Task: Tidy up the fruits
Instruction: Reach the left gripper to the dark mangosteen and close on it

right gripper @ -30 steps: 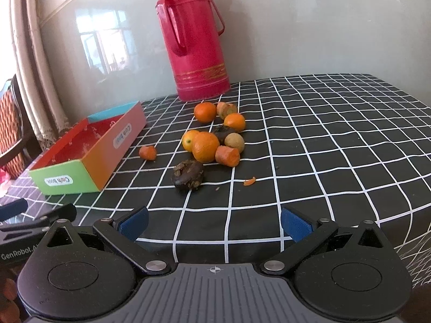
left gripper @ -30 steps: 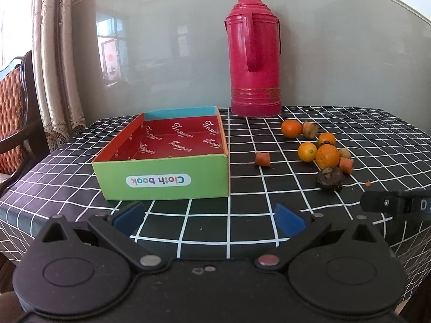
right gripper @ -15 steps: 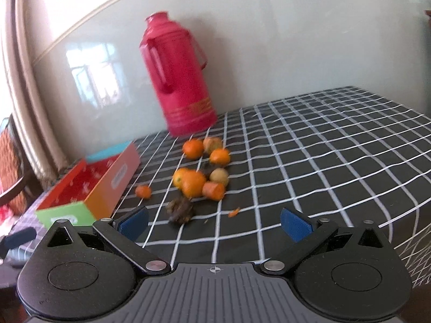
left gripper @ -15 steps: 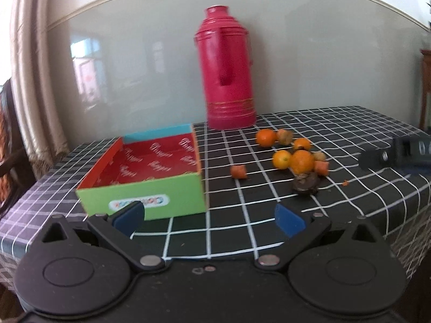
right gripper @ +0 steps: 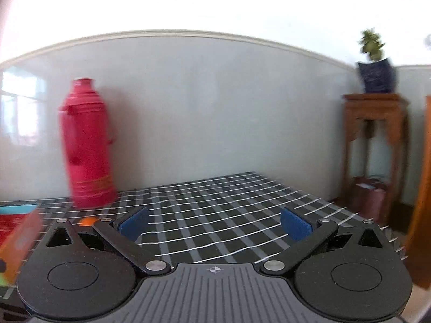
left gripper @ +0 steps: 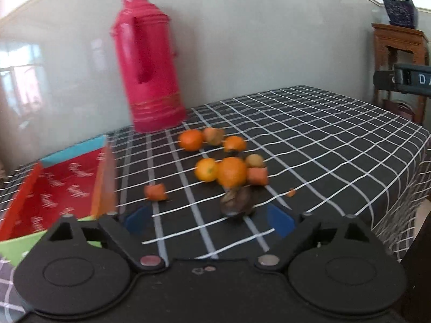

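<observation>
We note the left tongs [left gripper: 208,219] closing, blue pads still wide apart, with nothing pressed between them; a dark fruit [left gripper: 237,202] lies just ahead on the checked tabletop [left gripper: 323,140]. Behind it sits a cluster of oranges [left gripper: 231,171], with a carrot piece [left gripper: 155,191] toward the box [left gripper: 62,191]. A red thermos [left gripper: 149,67] stands at the wall. Right tongs [right gripper: 214,224] gape wide, empty, above the tabletop.

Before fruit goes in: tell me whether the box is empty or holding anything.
Empty as far as shown: the box shows only its bare red printed floor, and the fruit all lies outside on the tablecloth. Its near corner is hidden.
</observation>
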Available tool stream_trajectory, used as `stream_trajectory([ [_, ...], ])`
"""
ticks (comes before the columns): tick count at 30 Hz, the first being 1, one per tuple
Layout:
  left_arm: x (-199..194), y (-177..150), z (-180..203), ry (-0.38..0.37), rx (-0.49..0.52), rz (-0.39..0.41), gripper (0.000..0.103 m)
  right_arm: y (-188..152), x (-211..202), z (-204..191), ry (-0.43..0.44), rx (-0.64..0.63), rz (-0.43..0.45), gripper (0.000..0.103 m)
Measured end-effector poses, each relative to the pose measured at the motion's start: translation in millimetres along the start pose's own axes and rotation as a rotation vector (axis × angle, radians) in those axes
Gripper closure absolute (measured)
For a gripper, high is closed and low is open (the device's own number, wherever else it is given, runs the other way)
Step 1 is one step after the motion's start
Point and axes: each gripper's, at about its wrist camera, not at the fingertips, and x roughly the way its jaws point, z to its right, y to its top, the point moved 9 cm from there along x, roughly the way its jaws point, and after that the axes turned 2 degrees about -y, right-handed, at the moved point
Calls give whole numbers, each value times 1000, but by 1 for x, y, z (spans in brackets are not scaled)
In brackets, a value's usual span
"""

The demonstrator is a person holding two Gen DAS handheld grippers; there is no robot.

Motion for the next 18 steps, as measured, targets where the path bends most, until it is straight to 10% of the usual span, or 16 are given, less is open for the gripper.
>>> stream_trajectory([
  [13, 52, -9, 10, -126, -71, -86, 71, 14, 37, -34, 107, 58, -74, 0],
  [18, 54, -11, 6, -133, -96, -69, 74, 10, 51, -54, 175, 89, -79, 0],
])
